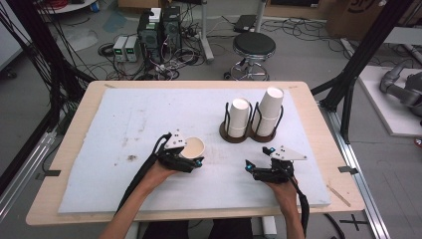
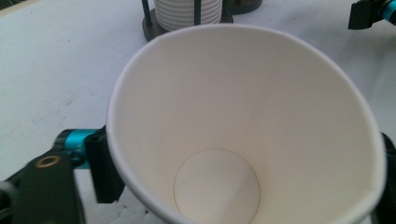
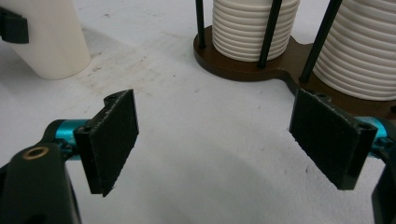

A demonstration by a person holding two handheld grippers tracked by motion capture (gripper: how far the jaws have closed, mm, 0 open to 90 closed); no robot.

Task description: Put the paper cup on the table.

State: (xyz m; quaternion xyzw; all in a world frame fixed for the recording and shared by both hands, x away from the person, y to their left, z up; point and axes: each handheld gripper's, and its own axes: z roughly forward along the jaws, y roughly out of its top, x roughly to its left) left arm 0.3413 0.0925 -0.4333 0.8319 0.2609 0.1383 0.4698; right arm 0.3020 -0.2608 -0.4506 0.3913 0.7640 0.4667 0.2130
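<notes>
The paper cup (image 1: 194,148) is standing upright, mouth up, on the white mat (image 1: 124,129), approx. centre of the table (image 1: 79,107) and at about 8 o'clock from the cup rack (image 1: 251,130), well apart from it. The left gripper (image 1: 191,158) is sitting round the cup w/ a jaw on each side; in the left gripper view the cup (image 2: 243,126) is lying between the jaws, the left pad (image 2: 103,168) right against the wall, but the rim is looking round, not squashed, so I'm reading the jaws as slack round it, not pinching. The right gripper (image 1: 255,167) is hovering at roughly 4 o'clock from the cup, jaws spread wide w/ nothing between them; in the right gripper view its pads (image 3: 112,140) are facing bare mat, w/ the rack's ribbed stacks (image 3: 254,28) ahead at 12 to 1 o'clock. Handling, as a judgement: the cup is looking empty, so it's going to be v. light, thin-walled and soft, denting or going oval under a hard squeeze, and tipping easily if nudged. The wall is smooth and tapering, so it's apt to be slipping downward thru a loose grip. Best hold is probably across the wall just under the rolled rim, where it's stiffest, w/ light pressure.
</notes>
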